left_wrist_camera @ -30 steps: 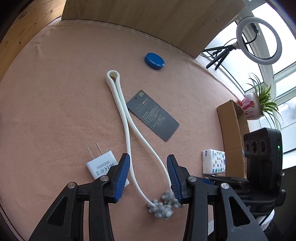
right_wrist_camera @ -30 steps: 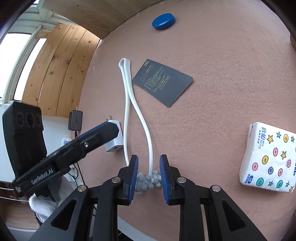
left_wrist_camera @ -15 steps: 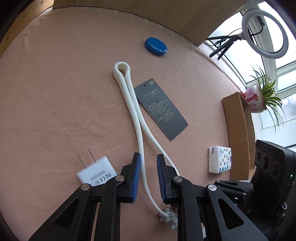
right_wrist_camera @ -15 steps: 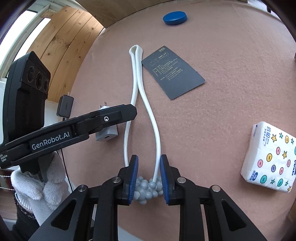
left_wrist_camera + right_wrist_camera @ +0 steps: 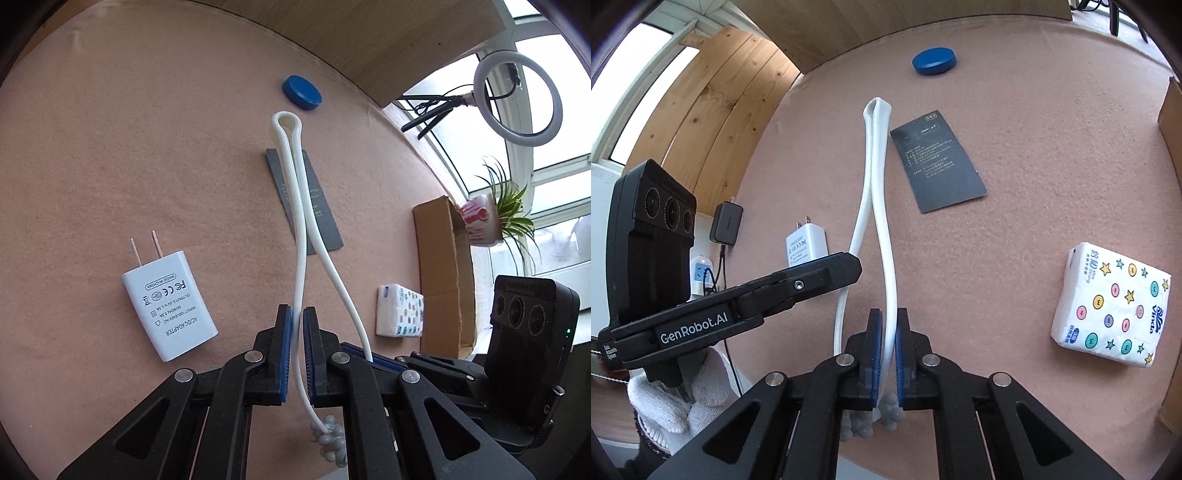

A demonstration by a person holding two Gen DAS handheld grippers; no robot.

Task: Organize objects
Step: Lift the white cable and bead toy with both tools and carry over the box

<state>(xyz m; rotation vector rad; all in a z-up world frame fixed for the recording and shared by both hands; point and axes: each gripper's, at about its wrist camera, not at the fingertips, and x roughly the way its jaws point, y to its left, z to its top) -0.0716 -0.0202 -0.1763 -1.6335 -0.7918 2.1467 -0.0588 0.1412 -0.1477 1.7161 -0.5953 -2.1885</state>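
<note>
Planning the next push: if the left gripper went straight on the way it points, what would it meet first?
Probably the dark card, over which runs the white cord that the left gripper grips; beyond lies the blue cap. Depth is unclear.

Both wrist views close, forward-facing — sharing white strap

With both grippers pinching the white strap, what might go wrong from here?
1. The left gripper and right gripper each pinch one strand of the white strap; pulling them apart could strain it or make it slip out.
2. The bead cluster dangles below and may snag.
3. In the left view the strap crosses over the dark card; dragging could shift the card.
</note>
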